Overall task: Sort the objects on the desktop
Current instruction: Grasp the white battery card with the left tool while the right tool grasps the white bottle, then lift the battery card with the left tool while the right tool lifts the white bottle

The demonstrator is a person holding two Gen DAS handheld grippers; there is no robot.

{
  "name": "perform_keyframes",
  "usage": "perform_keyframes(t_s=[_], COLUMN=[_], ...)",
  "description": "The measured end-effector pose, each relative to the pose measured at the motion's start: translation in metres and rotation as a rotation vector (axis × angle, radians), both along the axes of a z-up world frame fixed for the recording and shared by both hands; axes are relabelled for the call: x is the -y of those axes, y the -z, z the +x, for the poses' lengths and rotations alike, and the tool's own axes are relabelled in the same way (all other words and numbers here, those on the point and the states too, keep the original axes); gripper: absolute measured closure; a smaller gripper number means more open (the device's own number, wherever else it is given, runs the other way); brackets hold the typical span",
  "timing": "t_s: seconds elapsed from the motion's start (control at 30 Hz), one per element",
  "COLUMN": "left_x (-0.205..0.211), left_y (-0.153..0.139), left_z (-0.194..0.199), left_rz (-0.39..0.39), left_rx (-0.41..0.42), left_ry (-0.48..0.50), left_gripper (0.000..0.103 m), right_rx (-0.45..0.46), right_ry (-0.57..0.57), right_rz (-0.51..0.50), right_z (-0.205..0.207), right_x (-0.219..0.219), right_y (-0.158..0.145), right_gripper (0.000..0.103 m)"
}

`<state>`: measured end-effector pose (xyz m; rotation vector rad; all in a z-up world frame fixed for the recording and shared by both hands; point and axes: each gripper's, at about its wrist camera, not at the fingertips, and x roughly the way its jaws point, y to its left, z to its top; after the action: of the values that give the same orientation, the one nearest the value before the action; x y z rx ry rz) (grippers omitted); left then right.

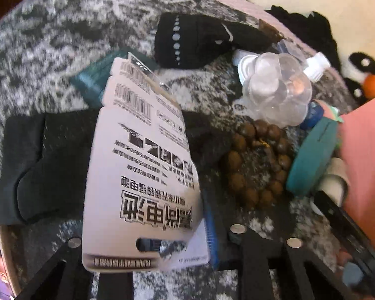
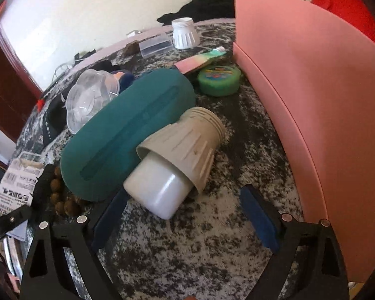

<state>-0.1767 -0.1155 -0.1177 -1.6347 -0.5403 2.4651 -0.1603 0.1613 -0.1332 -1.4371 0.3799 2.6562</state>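
We see our left gripper [image 1: 187, 250] built of black angular plates with triangular cut-outs, round silver magnets or bolts, and blue finger pads. Our right gripper [image 2: 185, 215] matches: black frame, silver studs, dark blue pads [image 2: 258, 215].

The left gripper [image 1: 162, 245] is clamped with its 2 fingers closed on a battery card [image 1: 140, 165] held flat, while the right gripper [image 2: 185, 215] hovers low with its 2 blue-padded fingers [image 2: 258, 215] spread wide apart.
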Motion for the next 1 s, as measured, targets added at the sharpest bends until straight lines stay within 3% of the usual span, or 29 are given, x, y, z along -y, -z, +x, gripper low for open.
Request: perform_keyframes(t_s=[0.2,0.27,0.3,0.37,0.53,0.7,0.9,0.93,1.0], left_x=[0.006,0.007,0.009,0.013,0.022,0.036,0.045,0.045,0.044], left_y=[-0.009,-0.013,-0.014,-0.017,-0.016,-0.018,-0.017,-0.016,-0.014], left_z=[0.004,0.005,0.006,0.008,0.013,0.017,0.014,0.012,0.008], left_rz=[0.010,0.010,0.011,0.017,0.027,0.007,0.020,0.032,0.070], left_rx=[-0.017,-0.024,-0.024,-0.016,0.026,0.045,0.015,0.006,0.000], left_ry=[-0.007,-0.010,-0.015,-0.025,-0.050,-0.097,-0.117,-0.114,-0.107], left_gripper=[0.073,0.073,0.073,0.070,0.043,0.038,0.043,0.056,0.069], right_rx=[-0.014,-0.020,-0.019,0.000,0.019,0.035,0.047,0.049,0.053], right_ry=[0.008,-0.001,-0.011,-0.012,-0.009,-0.019,-0.039,-0.042,-0.048], right_rz=[0.031,0.009,-0.003,0.026,0.018,0.018,0.021,0.023,0.036], right_z=[-0.010,-0.011,-0.011,-0.010,-0.002,0.007,0.012,0.013,0.014], right_x=[0.008,0.008,0.008,0.009,0.005,0.003,0.007,0.007,0.009], right_y=[0.001,0.002,0.002,0.003,-0.001,-0.003,-0.004,-0.004,-0.003], right_gripper=[0.009,0.017,0.037,0.041,0.045,0.047,0.047,0.047,0.047])
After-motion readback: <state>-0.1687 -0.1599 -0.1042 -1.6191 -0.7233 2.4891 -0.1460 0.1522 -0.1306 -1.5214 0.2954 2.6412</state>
